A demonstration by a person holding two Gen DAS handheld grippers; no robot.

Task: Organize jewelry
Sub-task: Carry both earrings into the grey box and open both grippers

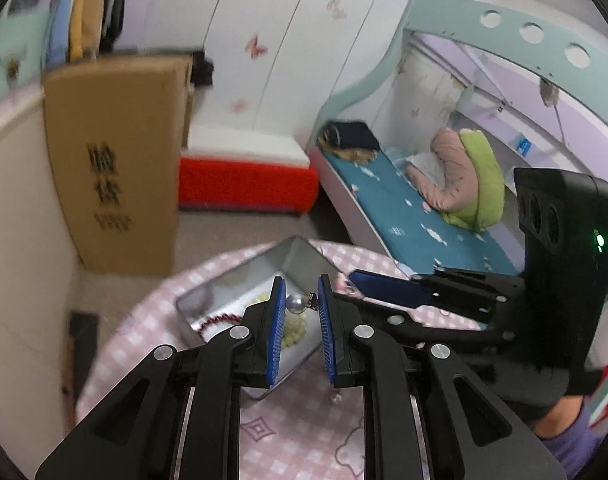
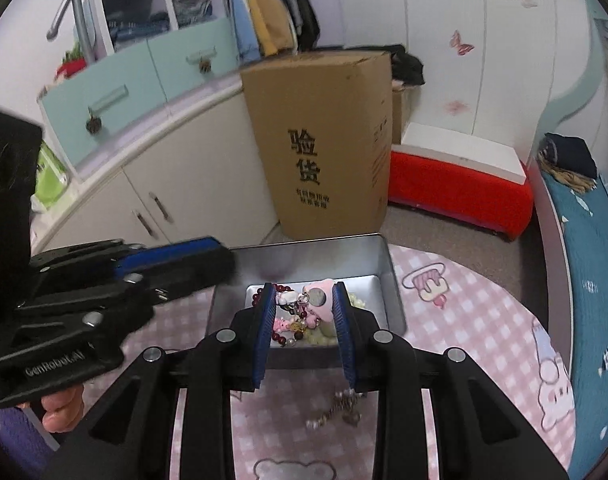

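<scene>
Over the open metal tin (image 1: 299,260), my left gripper (image 1: 300,304) is shut on a grey pearl piece with a silver clasp (image 1: 295,303). Inside the tin lie a red bead bracelet (image 1: 219,320) and pale cream beads (image 1: 297,330). My right gripper (image 2: 302,304) is shut on a pink charm with a silver ring (image 2: 318,300), held above the tin (image 2: 344,256). Below it in the tin are red beads (image 2: 281,338), a small pink charm (image 2: 281,325) and cream beads (image 2: 320,336). Each gripper shows in the other's view: the right gripper (image 1: 346,292) and the left gripper (image 2: 223,270).
The tin stands on a round table with a pink checked cloth (image 2: 464,320). A loose chain (image 2: 340,408) lies on the cloth near me. Beyond are a tall cardboard box (image 2: 324,144), a red bench (image 2: 460,192), a bed (image 1: 416,216) and cabinets (image 2: 163,168).
</scene>
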